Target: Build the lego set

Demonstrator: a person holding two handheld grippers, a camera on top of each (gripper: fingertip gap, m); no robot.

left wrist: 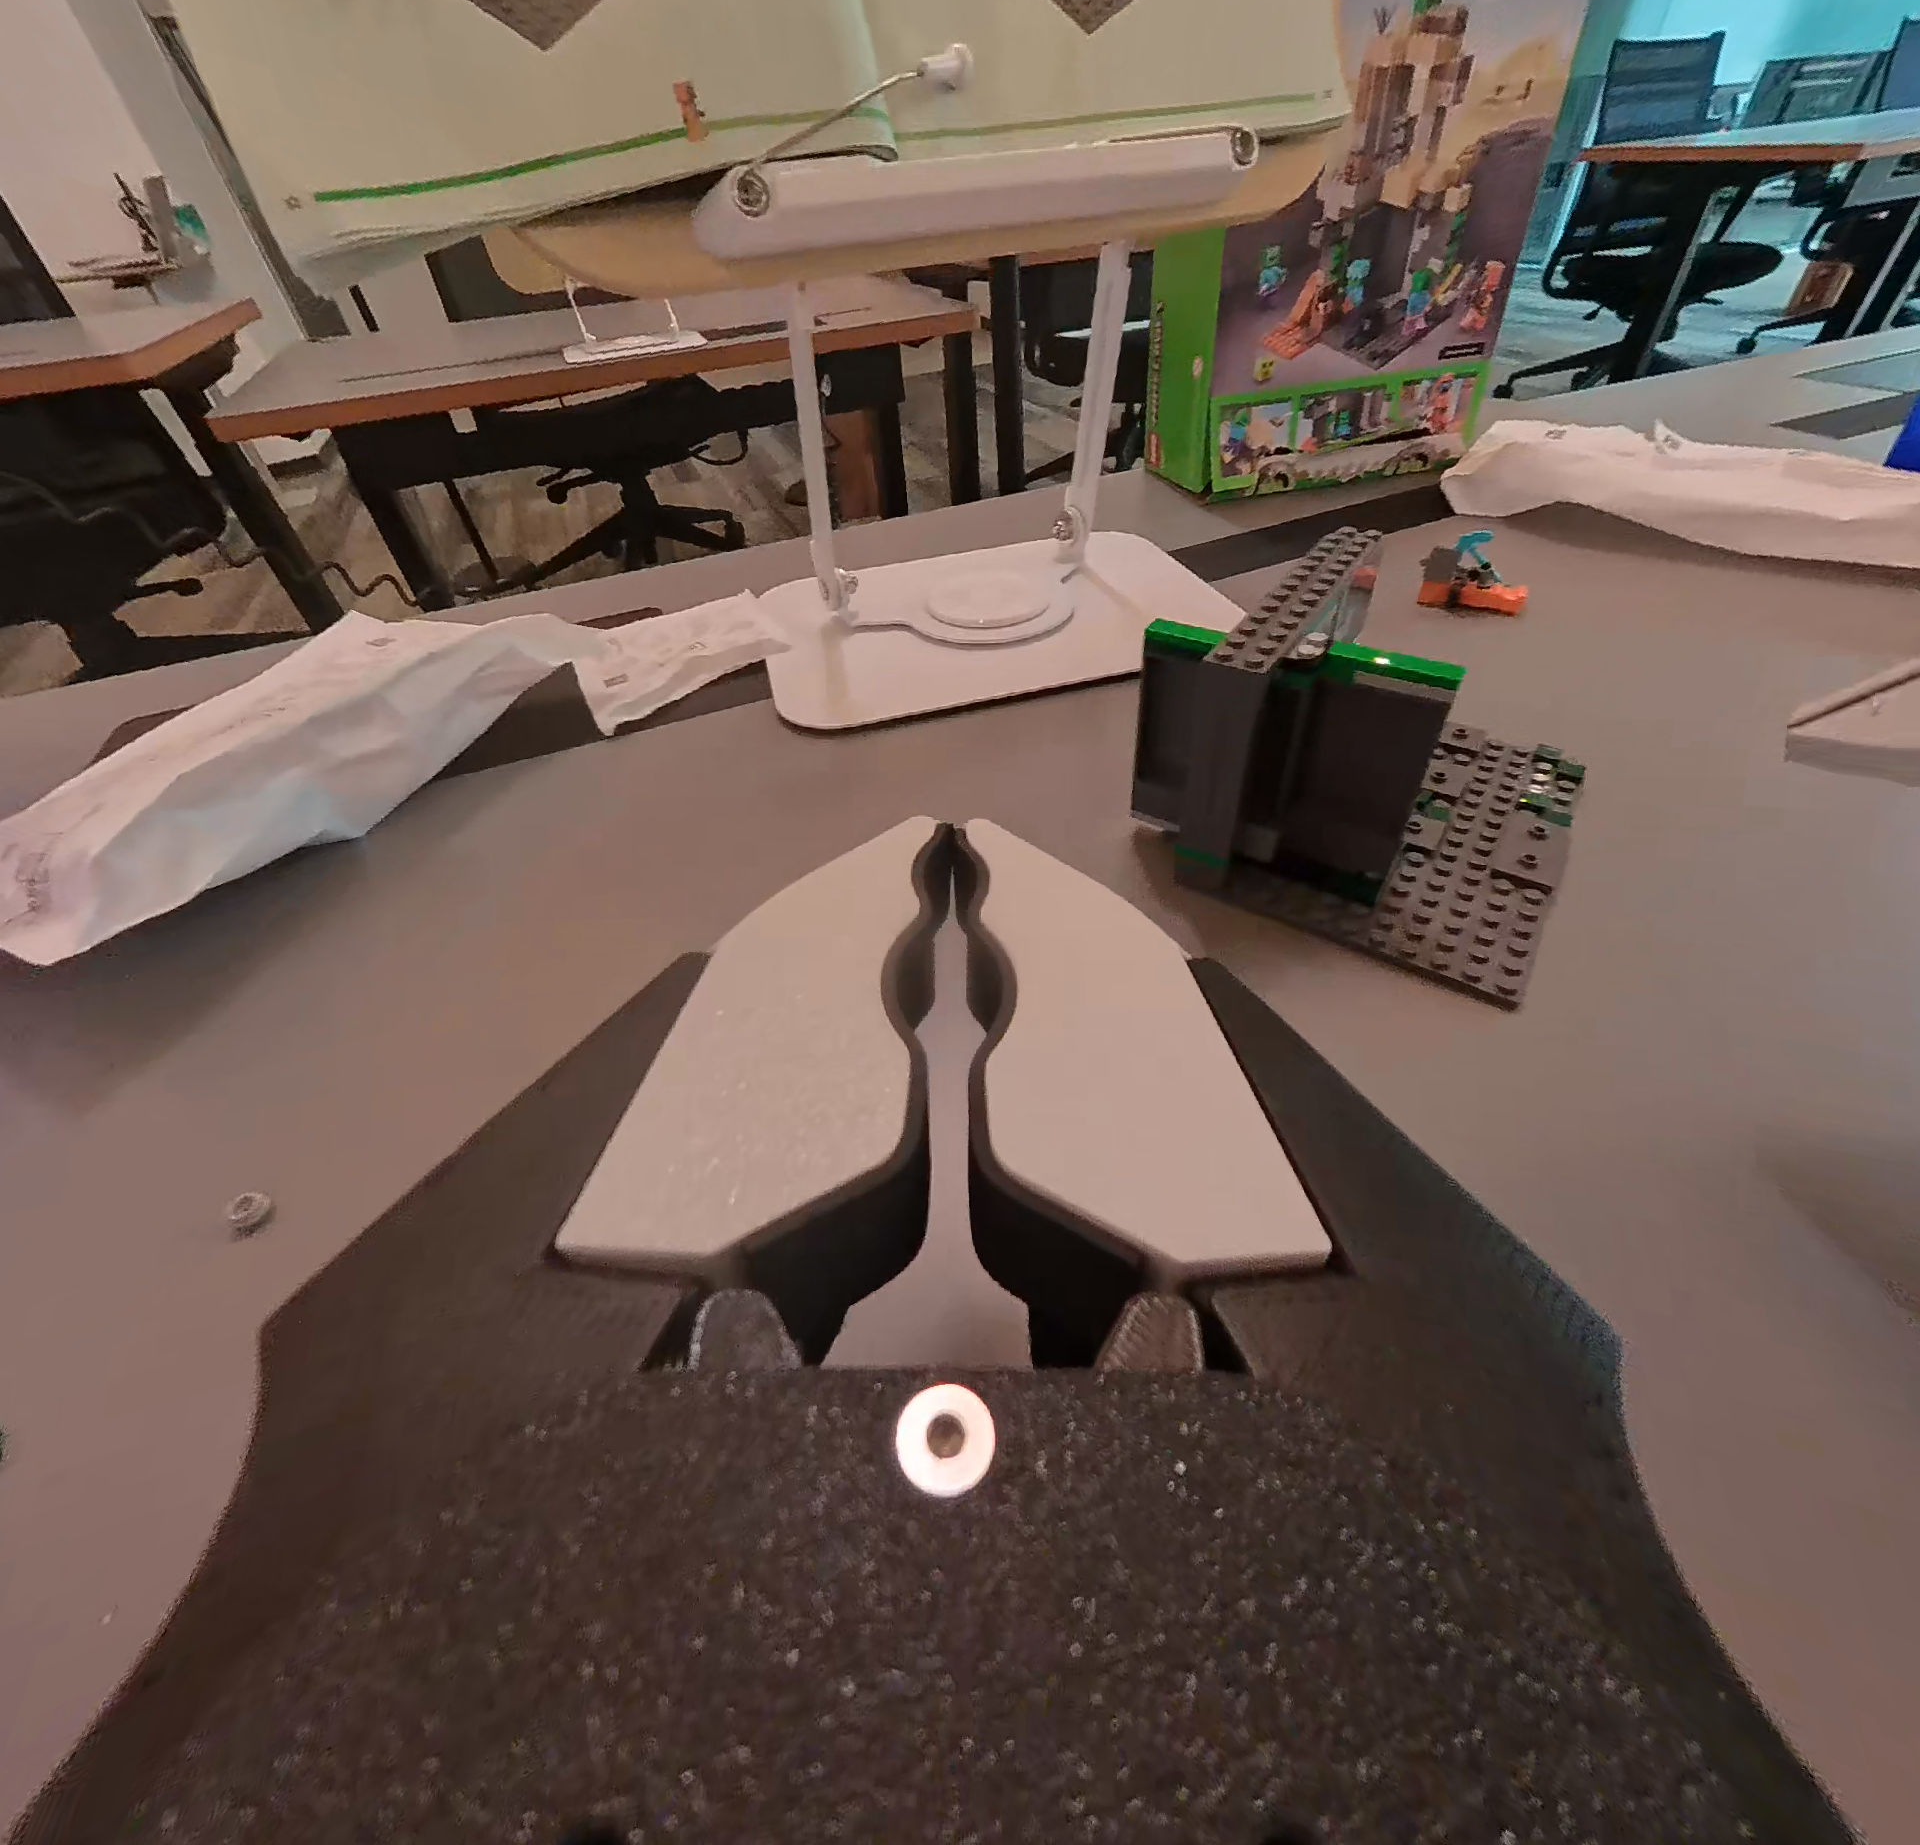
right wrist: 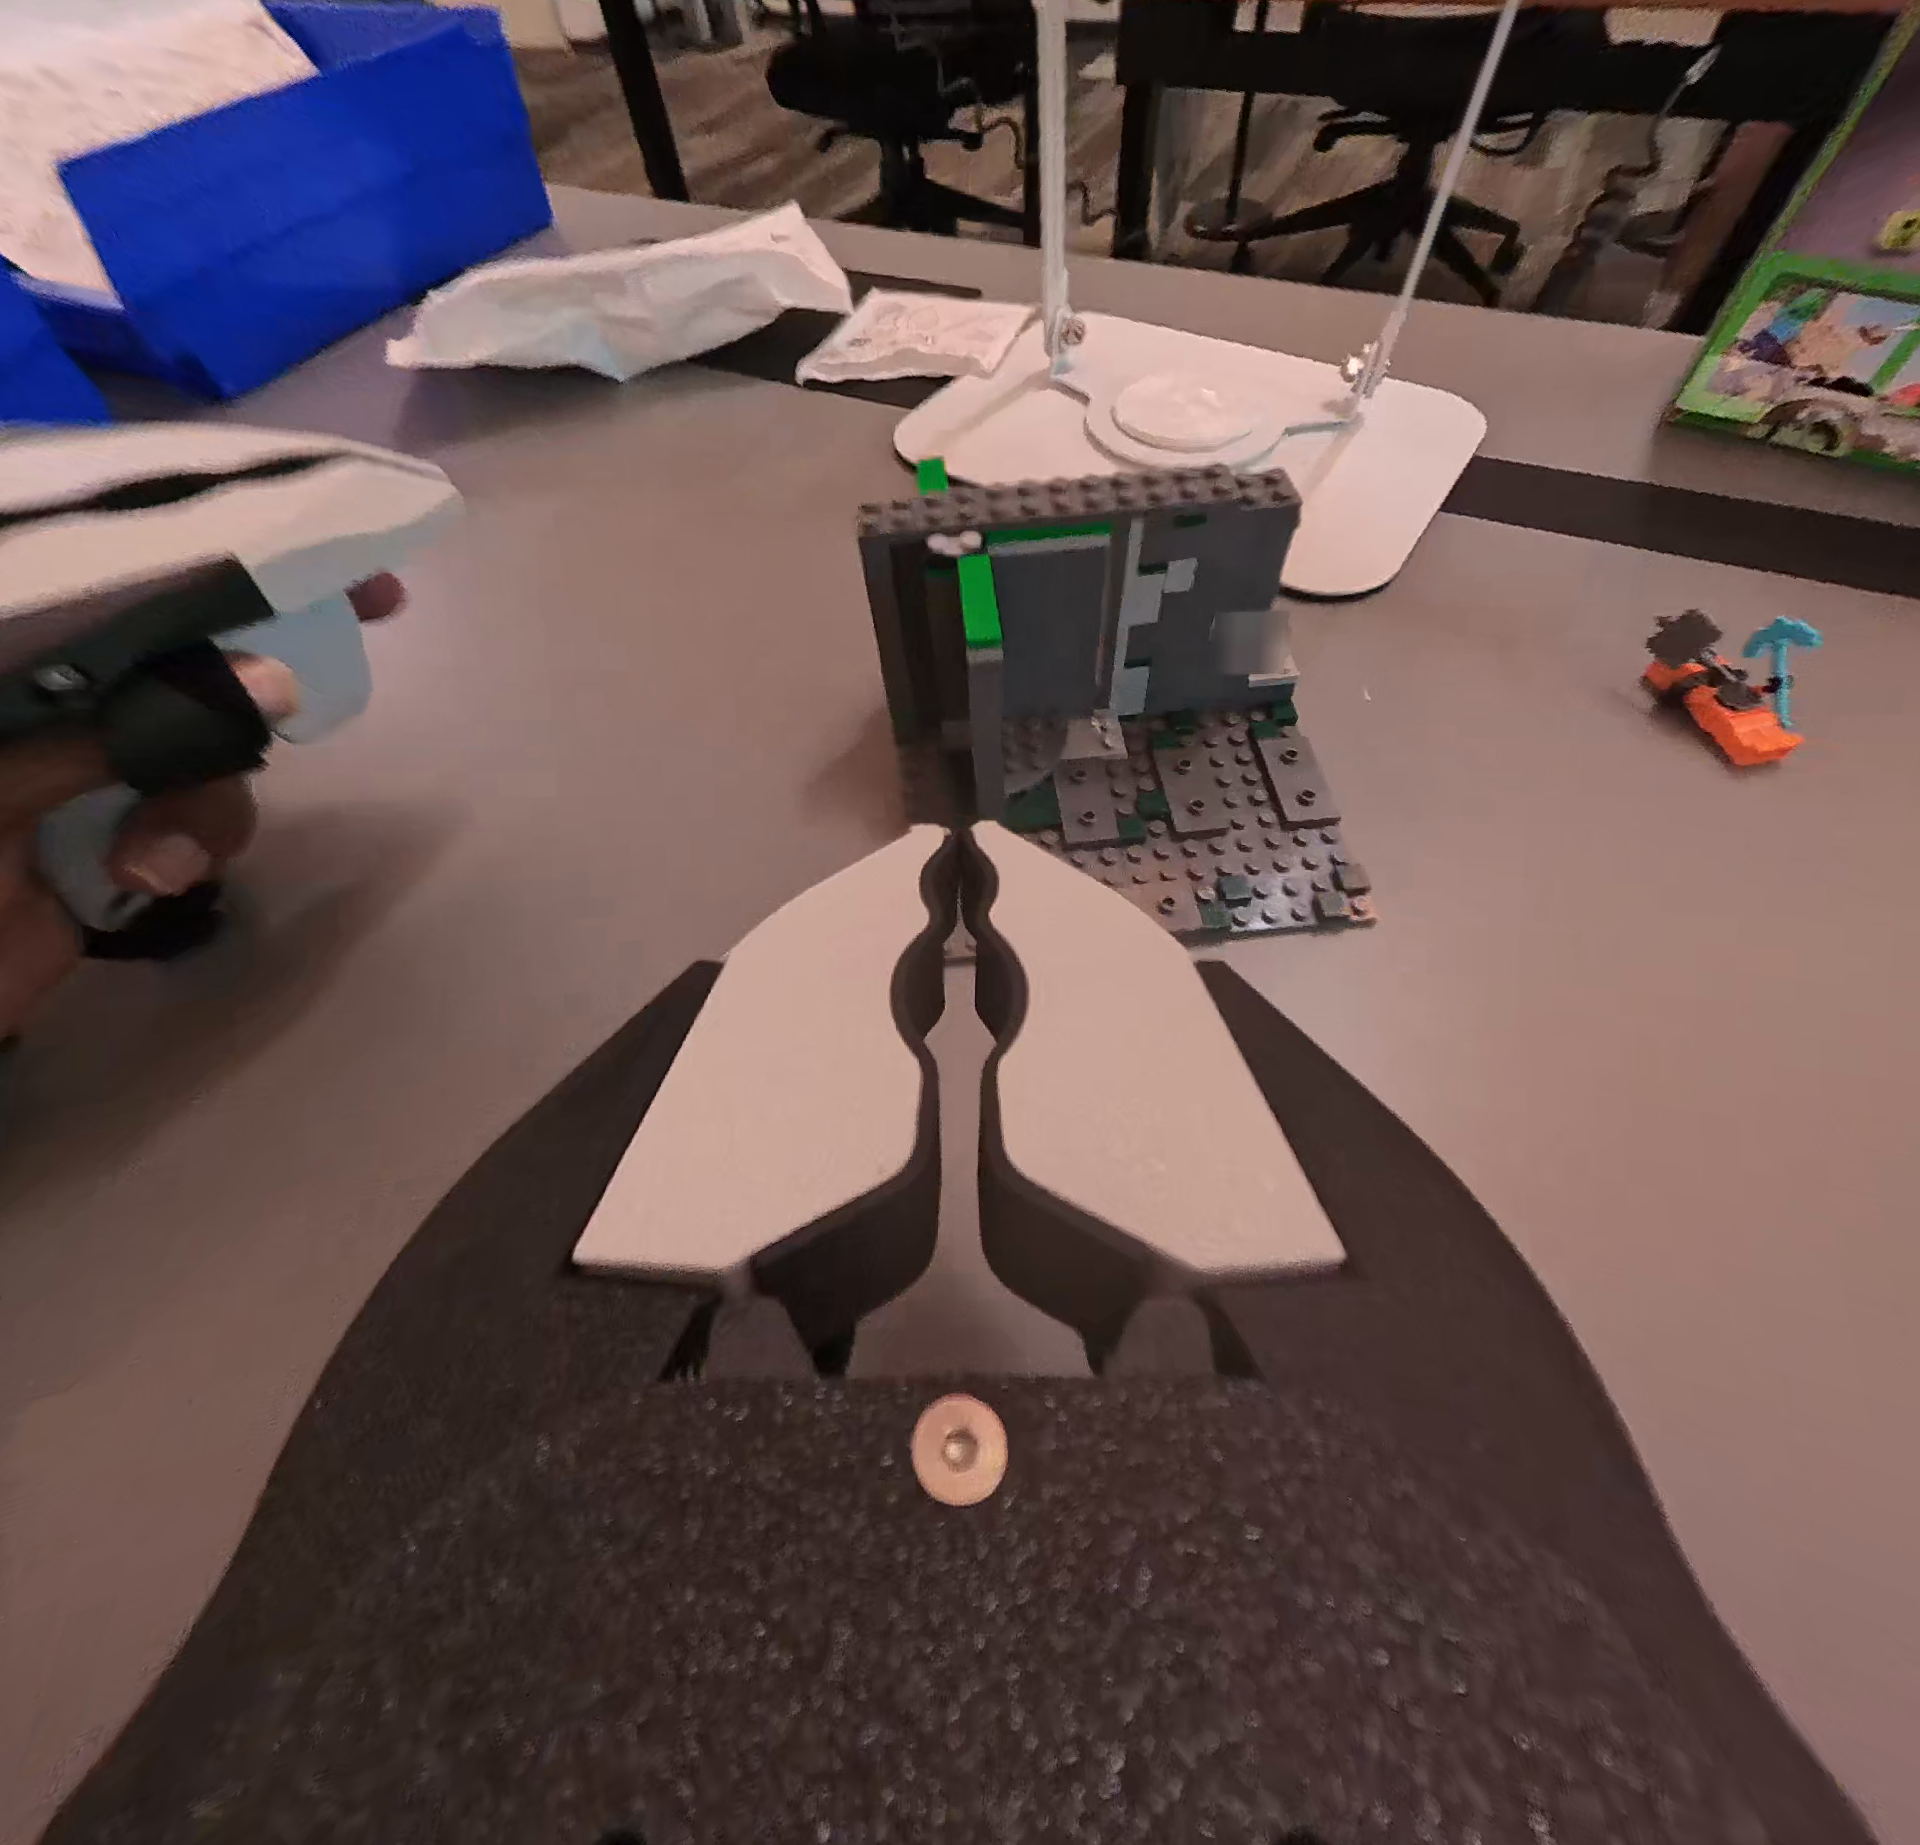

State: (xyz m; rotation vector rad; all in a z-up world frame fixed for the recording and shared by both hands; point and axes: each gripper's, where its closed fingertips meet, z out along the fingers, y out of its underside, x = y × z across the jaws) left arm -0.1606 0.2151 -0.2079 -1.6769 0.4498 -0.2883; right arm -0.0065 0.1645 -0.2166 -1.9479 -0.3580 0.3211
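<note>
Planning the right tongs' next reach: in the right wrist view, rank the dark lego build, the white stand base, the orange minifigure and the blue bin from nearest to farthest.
From the right tongs:
1. Dark lego build, just ahead, slightly right.
2. White stand base, behind the build.
3. Orange minifigure, far right; too close to call against the base.
4. Blue bin, far back left.

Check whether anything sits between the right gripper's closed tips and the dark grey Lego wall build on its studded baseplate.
Nothing visible does. The right gripper points straight at the dark grey Lego wall build, its tips by the baseplate's near corner.
</note>
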